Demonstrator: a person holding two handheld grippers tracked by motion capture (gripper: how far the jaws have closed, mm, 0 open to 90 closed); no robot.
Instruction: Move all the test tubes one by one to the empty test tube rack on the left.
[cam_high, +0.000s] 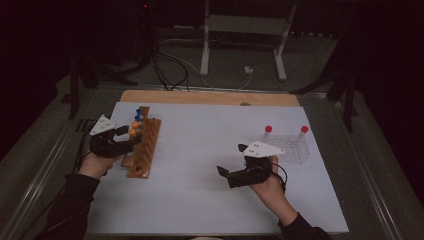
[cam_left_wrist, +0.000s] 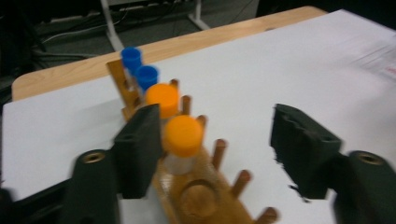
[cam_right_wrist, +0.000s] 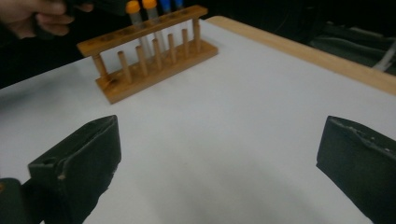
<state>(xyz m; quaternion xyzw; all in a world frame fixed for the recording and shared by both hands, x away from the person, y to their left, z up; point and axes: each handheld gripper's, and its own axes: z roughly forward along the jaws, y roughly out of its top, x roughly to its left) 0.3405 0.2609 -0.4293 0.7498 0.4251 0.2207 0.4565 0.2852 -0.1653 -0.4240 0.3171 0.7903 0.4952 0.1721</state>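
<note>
The left gripper stood wide open around the nearest orange-capped tube in the wooden rack at the table's left. The right gripper gaped empty. The high view showed a clear rack far right.

A glossy varnished wooden rack holds clear tubes with smooth plastic orange caps.

Lab bench, wooden test-tube rack, clear tube rack
</note>
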